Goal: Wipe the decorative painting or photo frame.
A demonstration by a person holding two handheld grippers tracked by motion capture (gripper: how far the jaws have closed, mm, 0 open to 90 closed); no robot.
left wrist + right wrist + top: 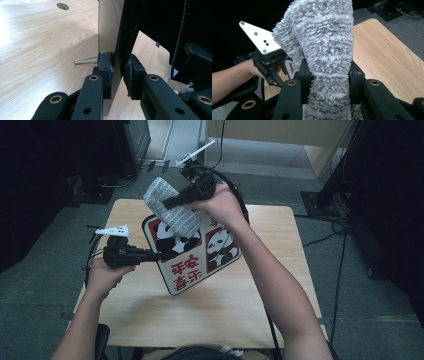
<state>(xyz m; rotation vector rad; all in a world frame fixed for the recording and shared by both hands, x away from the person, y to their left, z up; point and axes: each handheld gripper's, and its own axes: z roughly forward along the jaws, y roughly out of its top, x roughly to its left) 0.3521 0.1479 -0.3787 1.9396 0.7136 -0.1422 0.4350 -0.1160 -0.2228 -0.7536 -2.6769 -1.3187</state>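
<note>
1. Left tongs pinch my flat, stiff panda board by its edge, tilted above wood-grain surface.
2. Right tongs squeeze fluffy grey cloth, pressed vs board's top.

Dim surroundings, glare on the wood, soft focus.

Grey fluffy cloth, white panda board with red characters, black fingers.

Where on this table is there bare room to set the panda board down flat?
The wooden table is bare along the near edge and the right side past the right forearm. The middle is crowded: the left gripper clamps the panda board, and the right gripper presses a grey fluffy cloth on it.
</note>
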